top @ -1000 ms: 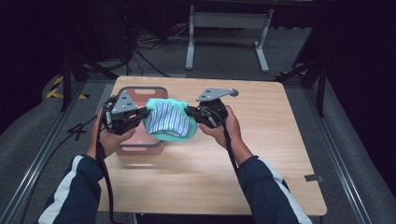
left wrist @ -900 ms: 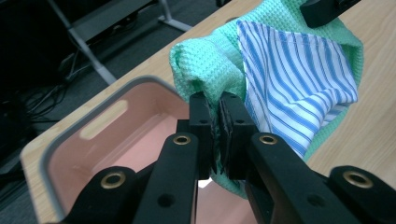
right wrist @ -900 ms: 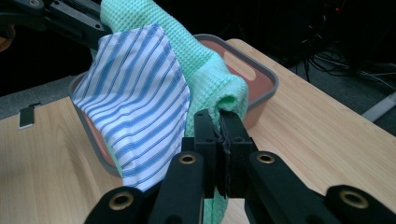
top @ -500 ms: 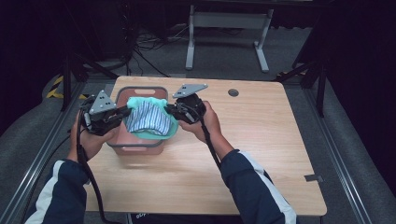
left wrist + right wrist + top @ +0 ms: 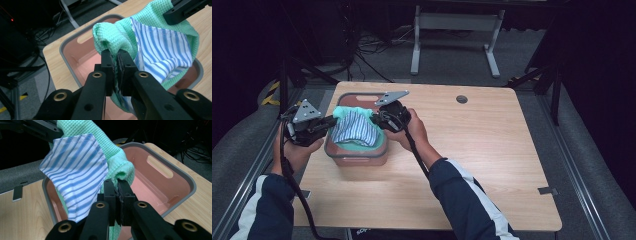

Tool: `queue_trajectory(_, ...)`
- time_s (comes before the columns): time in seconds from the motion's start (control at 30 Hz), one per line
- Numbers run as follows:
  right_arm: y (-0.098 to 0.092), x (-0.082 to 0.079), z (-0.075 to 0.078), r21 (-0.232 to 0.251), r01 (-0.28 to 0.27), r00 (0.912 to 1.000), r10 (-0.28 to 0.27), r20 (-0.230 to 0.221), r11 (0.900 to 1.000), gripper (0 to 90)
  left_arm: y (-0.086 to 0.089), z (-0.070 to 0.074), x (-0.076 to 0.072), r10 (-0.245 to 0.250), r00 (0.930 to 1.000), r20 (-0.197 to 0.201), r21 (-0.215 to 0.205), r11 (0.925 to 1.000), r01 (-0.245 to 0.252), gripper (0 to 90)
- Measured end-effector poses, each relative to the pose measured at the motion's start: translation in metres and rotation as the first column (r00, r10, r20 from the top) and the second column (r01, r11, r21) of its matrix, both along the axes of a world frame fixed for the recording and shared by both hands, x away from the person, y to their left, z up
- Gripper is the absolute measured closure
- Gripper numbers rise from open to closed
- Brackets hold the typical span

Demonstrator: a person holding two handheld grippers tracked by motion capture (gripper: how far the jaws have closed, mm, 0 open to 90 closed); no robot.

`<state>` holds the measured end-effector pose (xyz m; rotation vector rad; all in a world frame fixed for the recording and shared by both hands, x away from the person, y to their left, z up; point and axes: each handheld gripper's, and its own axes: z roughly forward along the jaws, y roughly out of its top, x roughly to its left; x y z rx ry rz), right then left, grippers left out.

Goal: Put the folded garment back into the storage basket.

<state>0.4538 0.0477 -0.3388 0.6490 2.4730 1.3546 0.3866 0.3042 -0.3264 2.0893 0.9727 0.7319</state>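
A green waffle cloth with a blue-striped panel [image 5: 354,129] hangs stretched between both grippers over a pink bin with a grey rim [image 5: 357,159] at the table's left. My left gripper [image 5: 332,121] is shut on the cloth's left edge; its own view shows the jaws pinching a green fold [image 5: 117,56] above the bin [image 5: 75,50]. My right gripper [image 5: 374,119] is shut on the right edge, its jaws clamped on a fold [image 5: 119,185] above the bin [image 5: 162,180]. The striped panel [image 5: 75,175] sags toward the bin's inside.
The wooden table [image 5: 472,165] stretches wide to the right of the bin, with a round hole [image 5: 462,99] near its far edge. A metal stand [image 5: 452,30] and cables lie on the floor behind. The bin sits close to the table's left edge.
Both hands have carried the cloth leftward and slightly lower, from beside the bin's right part to directly over it. Both grips have stayed shut on the cloth.
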Motion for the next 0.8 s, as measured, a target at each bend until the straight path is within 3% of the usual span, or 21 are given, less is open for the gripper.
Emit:
queue_trajectory(0.13, 0.003, 0.003, -0.005, 0.0, 0.006, 0.9999, -0.006, -0.009, 1.0, 87.4, 0.002, -0.006, 0.004, 0.01, 0.9999, -0.012, -0.009, 0.9999, -0.01, 84.6)
queue_trajectory(0.6, 0.006, 0.013, -0.024, -0.02, 0.018, 0.9989, -0.019, -0.042, 1.0, 87.1, -0.003, -0.021, 0.017, 0.022, 0.9992, -0.032, 0.052, 0.9984, -0.02, 84.6)
queue_trajectory(0.8, 0.008, 0.017, -0.031, -0.027, 0.021, 0.9981, -0.022, -0.058, 0.999, 86.7, -0.002, -0.028, 0.019, 0.038, 0.9985, -0.04, 0.044, 0.9984, -0.036, 84.4)
